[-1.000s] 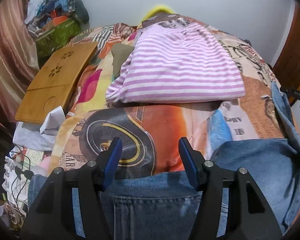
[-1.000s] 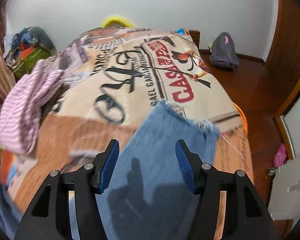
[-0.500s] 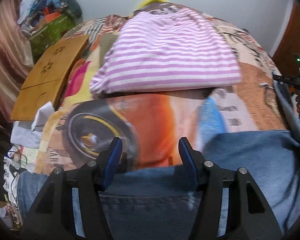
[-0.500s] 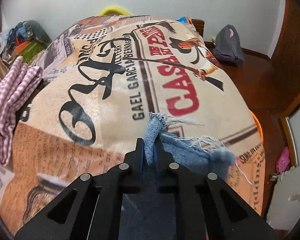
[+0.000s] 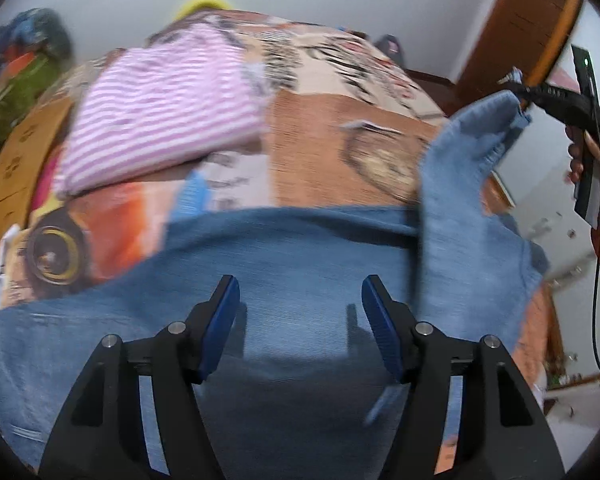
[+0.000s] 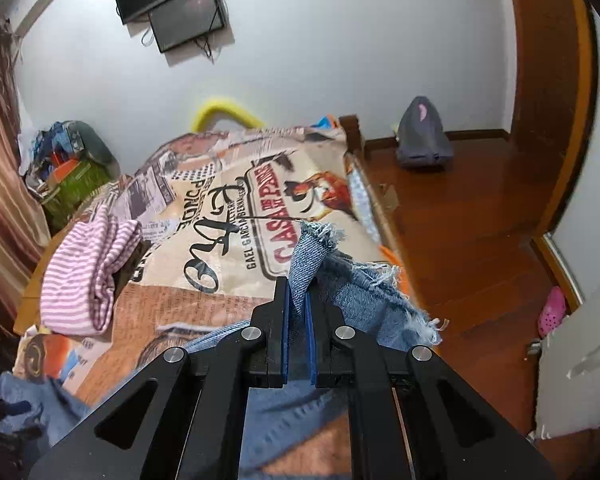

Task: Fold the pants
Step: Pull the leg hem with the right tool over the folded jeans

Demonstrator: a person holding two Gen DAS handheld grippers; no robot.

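The jeans (image 5: 292, 264) are spread across the near part of a bed covered by a printed blanket (image 6: 228, 240), with one leg lifted off the blanket at its frayed hem. That hem (image 6: 312, 256) is pinched between the blue pads of the right gripper (image 6: 296, 320), whose jaws are closed tight on the denim; the cloth stands up from between them and hangs away toward the bed. From the left wrist view the same leg (image 5: 456, 168) is seen raised in an arc to the right gripper, which is held in a hand (image 5: 588, 160) at the right edge. The left gripper (image 5: 300, 320) is held over the flat denim with its jaws standing apart; they have just been opening a little further, and nothing is caught between them. A folded pink-and-white striped garment (image 5: 160, 108) is laid on the blanket beyond the jeans, well apart from them. A wooden board (image 5: 16, 160) is seen at the left side of the bed.
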